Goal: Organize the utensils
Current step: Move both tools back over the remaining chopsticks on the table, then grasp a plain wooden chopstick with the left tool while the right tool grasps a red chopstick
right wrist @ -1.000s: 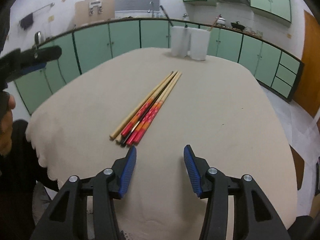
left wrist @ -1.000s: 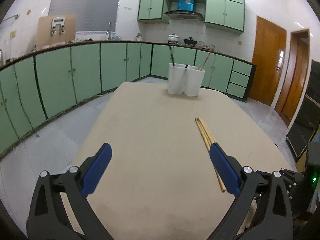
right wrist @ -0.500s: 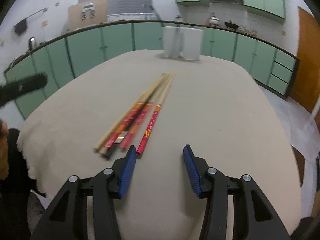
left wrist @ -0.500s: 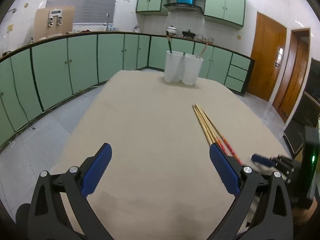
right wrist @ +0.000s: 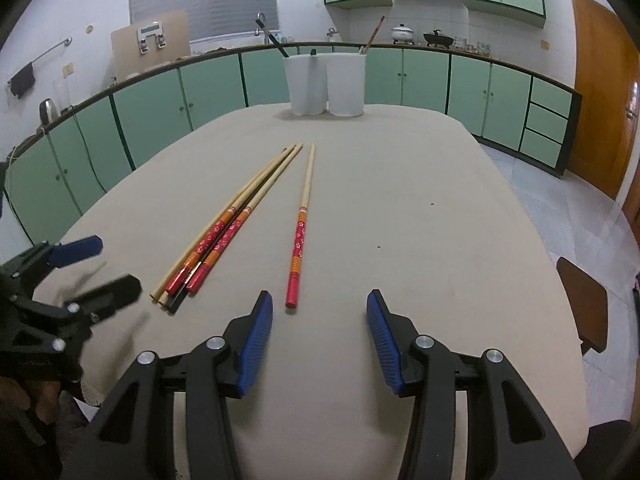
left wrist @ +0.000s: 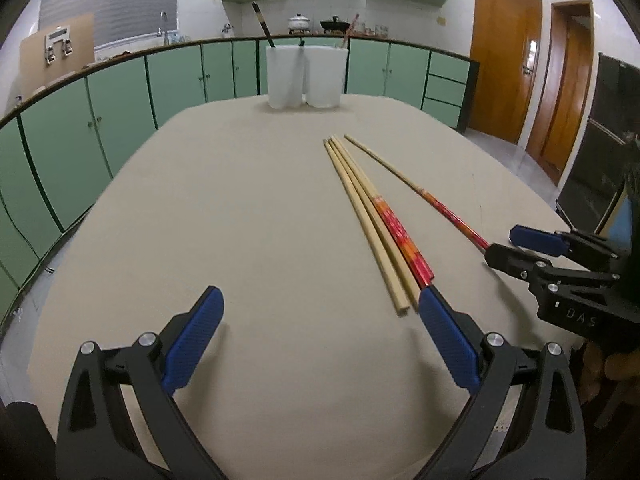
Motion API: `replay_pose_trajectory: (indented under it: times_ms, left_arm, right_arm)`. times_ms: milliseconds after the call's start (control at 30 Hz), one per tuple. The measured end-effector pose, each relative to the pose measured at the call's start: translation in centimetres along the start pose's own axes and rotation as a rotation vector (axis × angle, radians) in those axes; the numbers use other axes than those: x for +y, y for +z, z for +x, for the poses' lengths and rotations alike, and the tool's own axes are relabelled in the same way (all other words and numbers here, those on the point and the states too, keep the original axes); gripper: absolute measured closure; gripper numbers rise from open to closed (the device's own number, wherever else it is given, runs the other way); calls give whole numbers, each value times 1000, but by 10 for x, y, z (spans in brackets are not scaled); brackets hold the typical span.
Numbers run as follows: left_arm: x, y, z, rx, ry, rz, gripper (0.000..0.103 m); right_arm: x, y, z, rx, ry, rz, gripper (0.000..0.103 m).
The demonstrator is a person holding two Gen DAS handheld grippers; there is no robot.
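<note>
A bundle of several chopsticks (right wrist: 228,228) lies on the beige table (right wrist: 400,208); it also shows in the left wrist view (left wrist: 372,216). One red-handled chopstick (right wrist: 302,220) lies apart to the right of the bundle, seen too in the left wrist view (left wrist: 416,190). Two white holder cups (right wrist: 325,84) stand at the table's far end with a few utensils in them. My right gripper (right wrist: 319,316) is open and empty, just behind the single chopstick's red end. My left gripper (left wrist: 320,320) is open and empty, its right finger by the bundle's near ends.
Green cabinets (left wrist: 120,100) curve around the room behind the table. Wooden doors (left wrist: 508,52) stand at the right. A brown stool (right wrist: 584,304) sits by the table's right edge. The table's near edge lies under both grippers.
One red-handled chopstick now lies apart from the bundle. Both grippers have moved lower and closer to the chopsticks' near ends. Both stayed open.
</note>
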State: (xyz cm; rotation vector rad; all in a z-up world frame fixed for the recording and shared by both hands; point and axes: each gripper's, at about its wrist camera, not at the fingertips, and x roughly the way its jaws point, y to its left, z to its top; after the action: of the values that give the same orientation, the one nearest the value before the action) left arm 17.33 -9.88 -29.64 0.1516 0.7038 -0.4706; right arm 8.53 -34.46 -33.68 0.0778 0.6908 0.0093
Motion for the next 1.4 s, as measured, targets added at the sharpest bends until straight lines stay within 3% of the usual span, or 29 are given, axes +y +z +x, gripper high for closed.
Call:
replay_pose_trajectory:
  times_ms: [233, 400, 567, 633, 733, 867, 900, 1100, 1233, 1333, 1400]
  left_arm:
    - [-3, 0, 14, 34, 40, 6, 8]
    - [5, 1, 10, 22, 48, -35, 22]
    - [-3, 1, 12, 17, 37, -2, 27]
    - [-6, 3, 14, 14, 31, 1, 32]
    - [-8, 5, 16, 1, 24, -6, 50]
    - [-5, 5, 17, -18, 16, -40, 92]
    - [-4, 4, 16, -20, 22, -52, 96]
    - [12, 2, 14, -35, 117, -141, 97]
    - [13, 2, 12, -27, 112, -140, 94]
    - [13, 1, 9, -21, 102, -121, 74]
    - [12, -2, 6, -17, 101, -109, 70]
  right_arm:
    - [1, 0, 2, -2, 0, -4, 54]
    - [3, 1, 4, -3, 4, -12, 54]
    - [9, 4, 8, -8, 5, -33, 54]
    - [10, 5, 12, -4, -3, -40, 59]
    - [10, 7, 14, -1, -13, -32, 74]
    - [14, 8, 15, -4, -29, -39, 96]
    - [15, 8, 15, -7, -38, -38, 97]
    - [3, 6, 14, -25, -130, 55, 97]
    - [3, 7, 13, -19, -92, 46, 96]
    - [1, 5, 10, -13, -62, 48, 91]
    - [0, 4, 8, -11, -61, 43, 89]
